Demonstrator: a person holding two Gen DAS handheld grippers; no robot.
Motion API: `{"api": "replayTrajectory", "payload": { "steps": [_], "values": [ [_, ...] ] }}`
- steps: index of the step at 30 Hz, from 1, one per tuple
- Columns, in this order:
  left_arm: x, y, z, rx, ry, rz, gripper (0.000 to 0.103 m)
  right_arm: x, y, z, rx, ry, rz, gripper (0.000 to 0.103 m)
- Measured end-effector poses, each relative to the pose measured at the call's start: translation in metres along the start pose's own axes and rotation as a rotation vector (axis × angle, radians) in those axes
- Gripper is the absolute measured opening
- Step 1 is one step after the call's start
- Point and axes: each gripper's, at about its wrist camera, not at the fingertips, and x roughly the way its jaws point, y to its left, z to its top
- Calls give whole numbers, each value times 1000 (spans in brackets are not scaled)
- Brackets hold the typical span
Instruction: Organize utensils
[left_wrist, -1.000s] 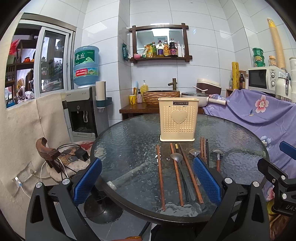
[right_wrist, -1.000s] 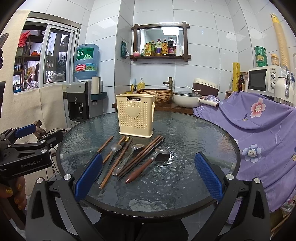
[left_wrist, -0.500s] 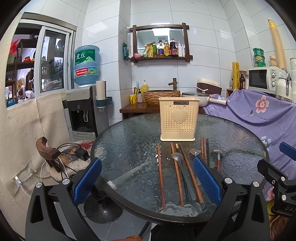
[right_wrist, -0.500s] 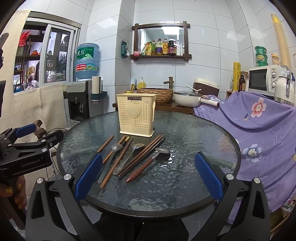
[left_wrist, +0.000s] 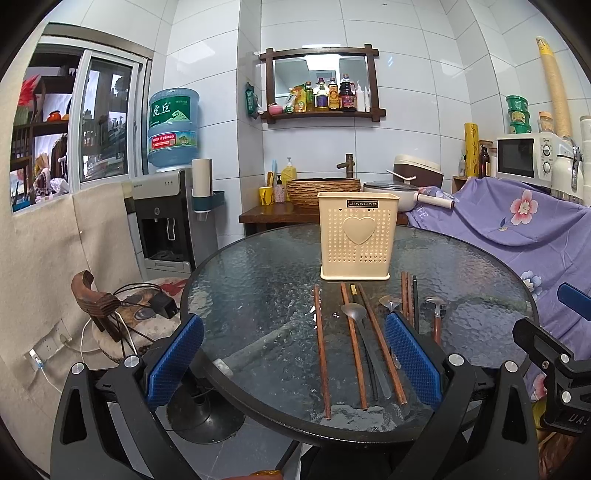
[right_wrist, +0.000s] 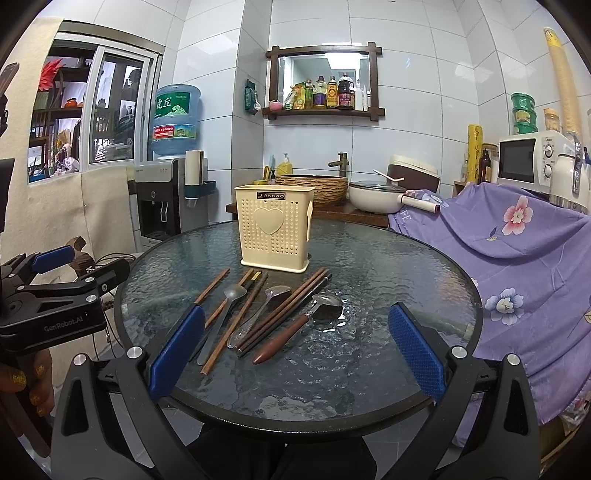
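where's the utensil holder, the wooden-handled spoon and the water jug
utensil holder (right_wrist: 274, 230), right wrist view, on its heart-embossed front wall
wooden-handled spoon (right_wrist: 282, 338), right wrist view, on its brown handle
water jug (left_wrist: 173, 127), left wrist view, on its label

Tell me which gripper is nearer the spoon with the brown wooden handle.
Right. The right gripper hangs open with the wooden-handled spoon lying just ahead between its fingers. The left gripper, also open, sits off to the spoon's left, over the chopsticks.
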Motion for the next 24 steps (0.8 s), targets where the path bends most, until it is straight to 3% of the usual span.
{"api": "replayTrajectory", "payload": {
  "steps": [14, 16, 19, 24],
  "values": [
    [8, 2, -3, 8, 12, 0, 97, 5, 0, 0, -2, 20, 5, 98],
    [20, 5, -2, 8, 54, -2, 97, 12, -1, 1, -6, 49, -4, 98],
    [57, 13, -1, 6, 185, -2, 97, 30, -5, 1, -6, 101, -19, 98],
    [104, 16, 7, 36, 256, 1, 96, 82, -26, 1, 50, 238, -32, 98]
  ]
}}
